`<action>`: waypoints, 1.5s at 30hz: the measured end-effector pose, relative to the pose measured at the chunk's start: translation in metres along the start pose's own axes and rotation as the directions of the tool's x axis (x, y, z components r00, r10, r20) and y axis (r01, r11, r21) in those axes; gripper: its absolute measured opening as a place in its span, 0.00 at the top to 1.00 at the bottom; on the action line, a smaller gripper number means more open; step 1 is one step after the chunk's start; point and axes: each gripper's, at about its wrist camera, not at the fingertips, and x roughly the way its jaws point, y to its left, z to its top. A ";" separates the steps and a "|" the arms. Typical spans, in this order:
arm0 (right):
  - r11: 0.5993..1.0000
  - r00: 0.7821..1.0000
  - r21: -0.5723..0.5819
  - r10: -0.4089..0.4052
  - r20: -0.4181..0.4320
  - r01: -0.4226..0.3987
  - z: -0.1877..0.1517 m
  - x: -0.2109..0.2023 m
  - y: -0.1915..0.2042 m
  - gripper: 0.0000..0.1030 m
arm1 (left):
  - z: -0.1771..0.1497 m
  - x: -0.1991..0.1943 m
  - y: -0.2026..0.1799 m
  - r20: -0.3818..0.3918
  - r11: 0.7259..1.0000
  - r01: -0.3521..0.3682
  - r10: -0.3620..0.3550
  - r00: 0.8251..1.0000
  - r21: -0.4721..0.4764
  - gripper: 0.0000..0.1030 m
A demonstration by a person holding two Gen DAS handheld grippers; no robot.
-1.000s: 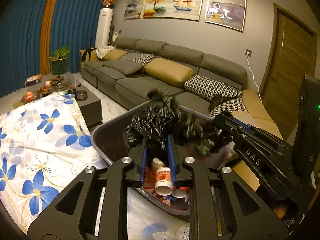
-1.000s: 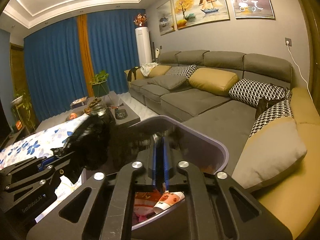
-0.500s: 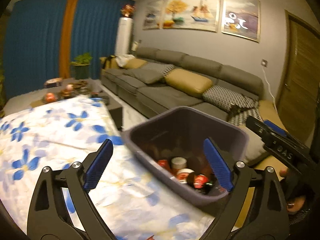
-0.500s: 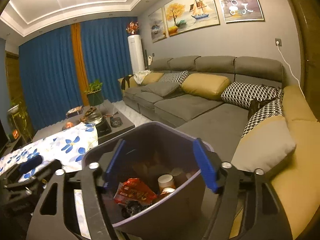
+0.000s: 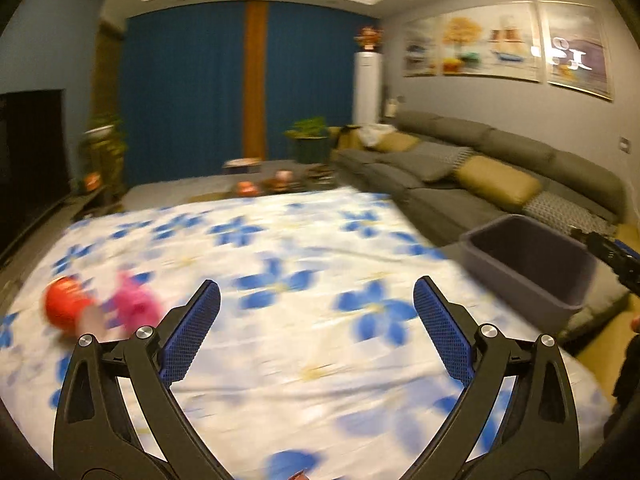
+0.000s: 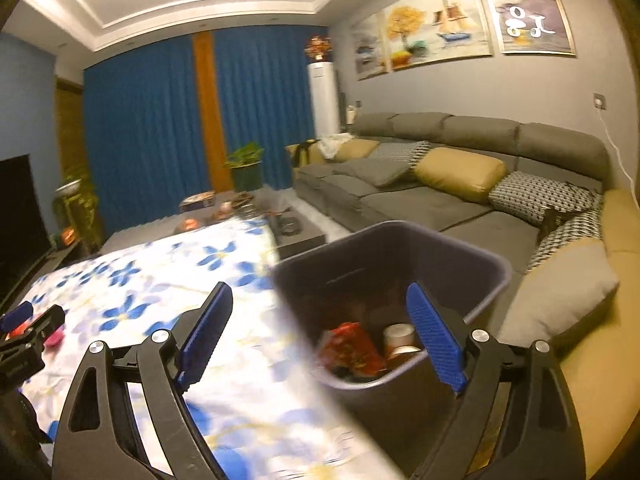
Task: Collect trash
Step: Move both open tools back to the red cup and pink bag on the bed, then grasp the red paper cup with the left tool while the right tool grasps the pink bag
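My left gripper (image 5: pixel 316 284) hangs over the flower-print tablecloth (image 5: pixel 300 240), its jaws opening wide with nothing between them. A red cup (image 5: pixel 64 308) and a pink scrap (image 5: pixel 134 306) lie blurred on the cloth to its left. The grey trash bin (image 5: pixel 532 256) stands at the table's right end. My right gripper (image 6: pixel 319 288) is just in front of the bin (image 6: pixel 400 224), its jaws opening and empty. A red wrapper (image 6: pixel 352 346) and a paper cup (image 6: pixel 400 340) lie inside the bin. The left gripper (image 6: pixel 24 328) shows at that view's left edge.
A long grey sofa (image 6: pixel 440 200) with yellow and patterned cushions runs behind and right of the bin. A dark coffee table (image 6: pixel 296 236) with small items stands beyond the cloth. Potted plants (image 5: pixel 308 136), blue curtains and a dark TV (image 5: pixel 32 160) line the far side.
Both grippers were shut on a black bag over the bin; now both are open and empty. The left gripper swung left over the table. The right drew back from the bin.
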 end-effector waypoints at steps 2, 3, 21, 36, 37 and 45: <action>0.999 0.999 -0.014 0.031 -0.006 -0.031 -0.002 -0.001 0.017 0.16 | -0.004 -0.008 0.025 -0.002 0.999 -0.040 0.040 0.999 -0.020 0.07; 0.998 0.998 -0.029 0.056 -0.013 -0.056 -0.003 -0.002 0.031 0.16 | -0.006 -0.013 0.042 -0.004 0.997 -0.072 0.072 0.997 -0.030 0.07; 0.909 0.933 -0.226 0.318 -0.167 -0.351 -0.048 0.020 0.258 0.16 | -0.028 -0.061 0.242 -0.025 0.924 -0.317 0.320 0.947 -0.215 0.07; 0.856 0.889 -0.283 0.351 -0.296 -0.432 -0.074 0.073 0.379 0.22 | -0.031 -0.046 0.302 -0.022 0.948 -0.215 0.216 0.976 -0.234 0.07; 0.856 0.886 -0.280 0.349 -0.306 -0.434 -0.075 0.077 0.383 0.23 | -0.031 -0.043 0.305 -0.024 0.950 -0.200 0.200 0.980 -0.239 0.07; 0.842 0.850 -0.263 0.354 -0.390 -0.472 -0.083 0.101 0.401 0.56 | -0.027 -0.013 0.308 -0.061 0.972 -0.118 0.108 0.992 -0.204 0.13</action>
